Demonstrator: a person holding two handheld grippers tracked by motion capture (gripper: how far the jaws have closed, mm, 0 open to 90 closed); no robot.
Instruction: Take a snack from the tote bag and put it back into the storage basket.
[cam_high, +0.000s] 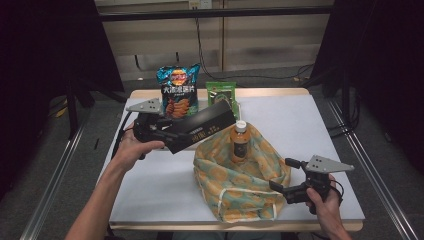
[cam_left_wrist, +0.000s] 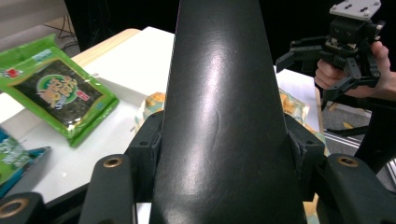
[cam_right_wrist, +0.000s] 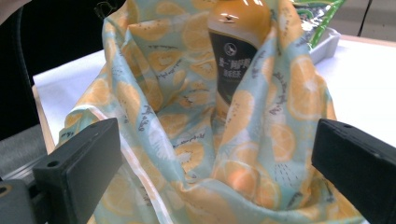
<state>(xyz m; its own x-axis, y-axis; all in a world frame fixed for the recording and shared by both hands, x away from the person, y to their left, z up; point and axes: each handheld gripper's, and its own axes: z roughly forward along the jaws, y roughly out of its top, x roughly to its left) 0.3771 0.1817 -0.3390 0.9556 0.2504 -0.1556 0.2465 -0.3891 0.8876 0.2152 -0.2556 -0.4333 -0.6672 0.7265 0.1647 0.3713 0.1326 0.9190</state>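
The left tool (cam_high: 172, 135) grips a black box (cam_high: 202, 127) at centre frame, carrying it toward the orange-print bag (cam_high: 240, 185). The right tool (cam_high: 285, 175), jaws wide and empty, sits at the bag's lower-right rim; next it should likely hold the mouth open.

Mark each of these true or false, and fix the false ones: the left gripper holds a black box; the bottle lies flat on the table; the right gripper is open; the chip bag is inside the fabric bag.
1. The left gripper holds the black box. True.
2. The bottle lies flat on the table. False: it stands upright inside the orange-print fabric bag.
3. The right gripper is open. True: its jaws stand apart at the bag's edge.
4. The chip bag is inside the fabric bag. False: it stands at the table's far edge, beside the green packet.
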